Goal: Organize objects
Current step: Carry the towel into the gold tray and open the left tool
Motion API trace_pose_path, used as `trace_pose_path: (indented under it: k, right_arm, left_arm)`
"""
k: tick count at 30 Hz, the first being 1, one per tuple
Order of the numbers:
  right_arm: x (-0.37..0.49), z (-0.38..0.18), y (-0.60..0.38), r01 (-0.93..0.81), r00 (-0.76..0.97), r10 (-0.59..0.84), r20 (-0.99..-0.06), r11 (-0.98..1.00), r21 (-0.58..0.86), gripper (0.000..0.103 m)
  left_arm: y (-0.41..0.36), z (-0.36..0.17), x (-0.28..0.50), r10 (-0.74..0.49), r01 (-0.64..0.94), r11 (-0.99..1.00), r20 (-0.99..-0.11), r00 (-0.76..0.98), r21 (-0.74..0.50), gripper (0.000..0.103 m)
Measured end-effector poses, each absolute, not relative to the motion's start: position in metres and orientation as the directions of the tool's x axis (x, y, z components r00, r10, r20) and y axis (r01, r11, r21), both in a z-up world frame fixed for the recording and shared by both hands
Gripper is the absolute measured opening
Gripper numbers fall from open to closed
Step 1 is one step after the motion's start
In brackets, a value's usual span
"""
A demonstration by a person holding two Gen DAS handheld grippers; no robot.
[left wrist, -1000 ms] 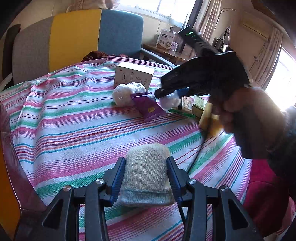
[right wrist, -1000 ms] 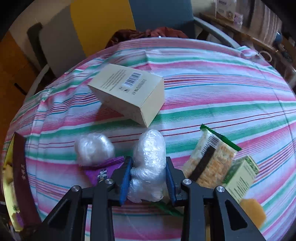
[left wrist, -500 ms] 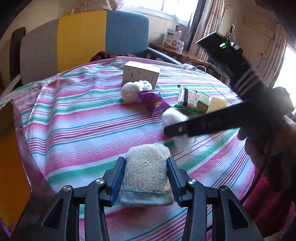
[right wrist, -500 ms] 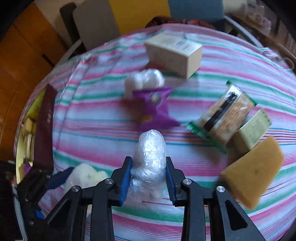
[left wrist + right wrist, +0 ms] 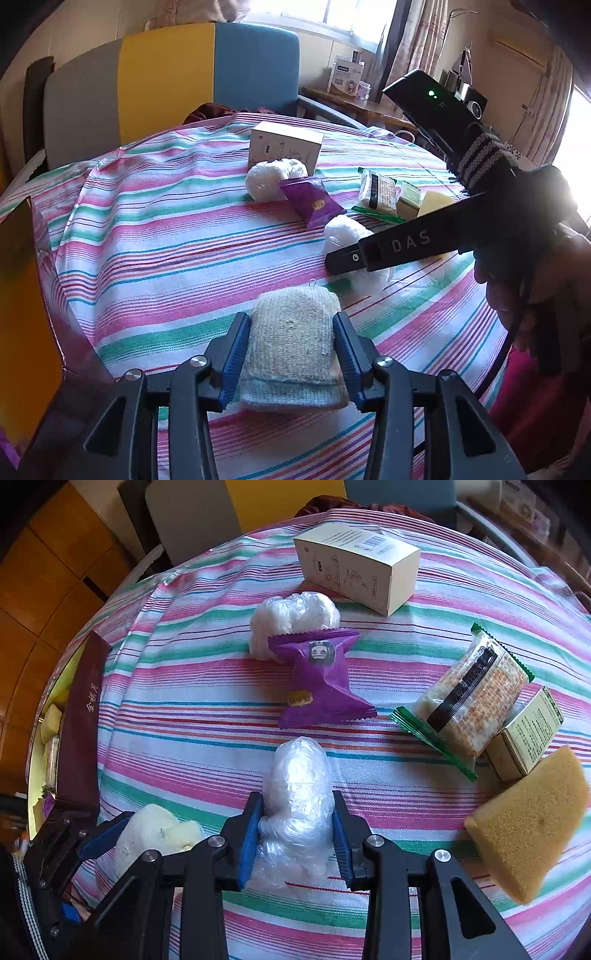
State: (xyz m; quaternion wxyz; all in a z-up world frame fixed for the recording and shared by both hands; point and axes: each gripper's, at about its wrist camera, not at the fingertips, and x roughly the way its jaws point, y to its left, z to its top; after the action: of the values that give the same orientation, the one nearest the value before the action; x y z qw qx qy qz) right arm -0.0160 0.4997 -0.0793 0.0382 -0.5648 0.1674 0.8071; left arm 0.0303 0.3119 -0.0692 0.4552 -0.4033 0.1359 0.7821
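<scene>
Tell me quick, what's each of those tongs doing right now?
Left tongs: closed on the knitted pad.
Right tongs: closed on the plastic-wrapped bundle.

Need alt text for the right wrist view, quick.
The right gripper is shut on a plastic-wrapped white bundle above a striped tablecloth. Beyond lie a purple snack packet, another wrapped bundle, a white box and a yellow sponge.
</scene>
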Motion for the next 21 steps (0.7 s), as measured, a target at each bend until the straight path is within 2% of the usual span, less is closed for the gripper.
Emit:
trace_pose_path:
  k: [6,12,17,21]
  right_arm:
    - [-0.017,-0.080,0.491,-0.204,-0.359,-0.090,-0.929,-0.964,0.172,0.036]
    - [-0.018,-0.080,0.487,-0.180,-0.363,-0.066,-0.930,-0.974,0.139,0.036]
    - [-0.018,-0.079,0.485,-0.174,-0.363,-0.054,-0.930,-0.977,0.125,0.036]
    - [-0.023,-0.081,0.481,-0.173,-0.363,-0.051,-0.930,-0.977,0.121,0.036]
  left_arm:
    - [0.301,-0.055,0.036,0.605,-0.818,-0.554,-0.750,-0.269,-0.154,0.044]
    - [0.258,-0.003,0.021,0.647,-0.771,-0.611,-0.676,-0.353,-0.183,0.044]
    - [0.190,0.016,-0.049,0.557,-0.590,-0.772,-0.700,-0.447,-0.238,0.044]
    - [0.137,0.005,-0.108,0.425,-0.426,-0.879,-0.760,-0.492,-0.215,0.044]
